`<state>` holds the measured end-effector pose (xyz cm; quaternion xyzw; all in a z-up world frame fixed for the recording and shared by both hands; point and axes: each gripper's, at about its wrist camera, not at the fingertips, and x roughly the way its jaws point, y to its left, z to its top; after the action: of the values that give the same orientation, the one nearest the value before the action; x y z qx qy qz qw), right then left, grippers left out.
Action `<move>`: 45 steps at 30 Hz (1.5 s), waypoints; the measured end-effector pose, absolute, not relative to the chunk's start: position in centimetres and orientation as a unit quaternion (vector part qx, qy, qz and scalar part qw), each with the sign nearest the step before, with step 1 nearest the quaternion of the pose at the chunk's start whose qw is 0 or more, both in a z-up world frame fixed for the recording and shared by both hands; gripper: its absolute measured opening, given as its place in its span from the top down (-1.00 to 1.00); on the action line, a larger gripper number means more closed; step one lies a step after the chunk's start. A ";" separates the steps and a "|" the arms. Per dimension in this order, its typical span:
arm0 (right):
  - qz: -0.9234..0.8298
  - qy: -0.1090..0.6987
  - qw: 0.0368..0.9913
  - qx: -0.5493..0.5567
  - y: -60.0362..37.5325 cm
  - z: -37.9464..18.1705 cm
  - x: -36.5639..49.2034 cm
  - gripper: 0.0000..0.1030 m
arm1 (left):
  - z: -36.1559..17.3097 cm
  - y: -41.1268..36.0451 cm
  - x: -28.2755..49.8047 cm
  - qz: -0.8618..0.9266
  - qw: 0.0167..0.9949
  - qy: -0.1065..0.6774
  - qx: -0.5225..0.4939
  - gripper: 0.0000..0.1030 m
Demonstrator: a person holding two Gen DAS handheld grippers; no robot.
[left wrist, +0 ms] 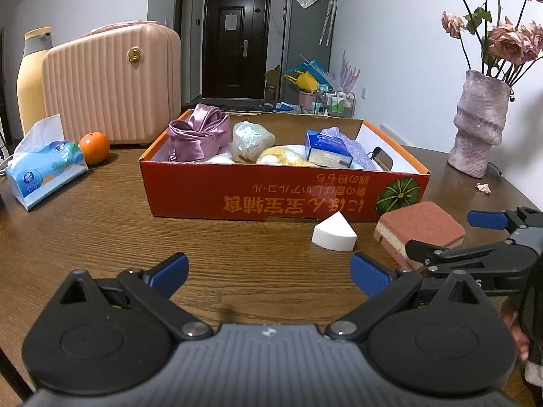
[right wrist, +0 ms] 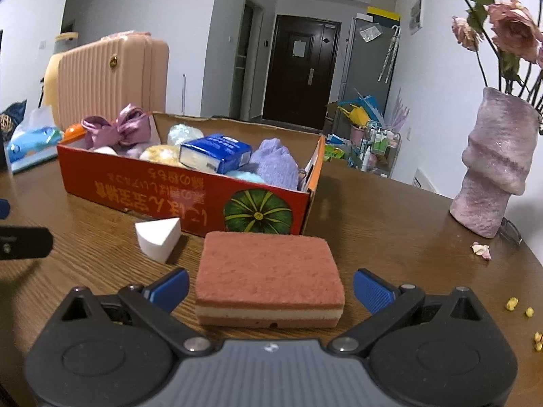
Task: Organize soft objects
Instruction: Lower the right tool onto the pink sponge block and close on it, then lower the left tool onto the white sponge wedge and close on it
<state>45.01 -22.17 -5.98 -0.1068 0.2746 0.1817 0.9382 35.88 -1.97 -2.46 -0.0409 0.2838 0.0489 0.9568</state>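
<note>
Straddling sponge [right wrist: 268, 273]: right gripper [right wrist: 269, 288] wide, not touching | left gripper [left wrist: 269, 273] spread, low over table [left wrist: 101, 237]

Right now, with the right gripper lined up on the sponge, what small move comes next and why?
Probably close the right gripper on the pink sponge. Its open blue pads already sit either side of the sponge, which lies flat on the table outside the red box. The left gripper is open and empty.
</note>
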 end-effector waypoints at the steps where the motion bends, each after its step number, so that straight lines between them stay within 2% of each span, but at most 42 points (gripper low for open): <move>1: 0.183 0.276 0.937 -0.108 -22.2 -6.0 45.3 -1.00 | -2.5 -2.0 35.9 0.049 0.957 0.284 -0.040 -1.00; 10: 0.202 0.309 0.925 -0.096 -22.2 -6.9 47.7 -1.00 | -3.0 -2.1 36.5 0.047 0.953 0.296 -0.039 -1.00; 14: 0.209 0.322 0.918 -0.094 -21.9 -7.4 47.9 -0.92 | -3.1 -2.1 36.7 0.047 0.952 0.300 -0.041 -1.00; 45: 0.135 0.290 0.946 -0.054 -28.1 -6.0 47.9 -0.90 | -3.8 -6.9 42.8 0.020 0.951 0.308 -0.024 -1.00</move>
<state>47.93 -28.13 -5.99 -0.0535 0.2895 0.1354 0.9460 42.77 -6.89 -3.80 -0.0245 0.3077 0.0199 0.9510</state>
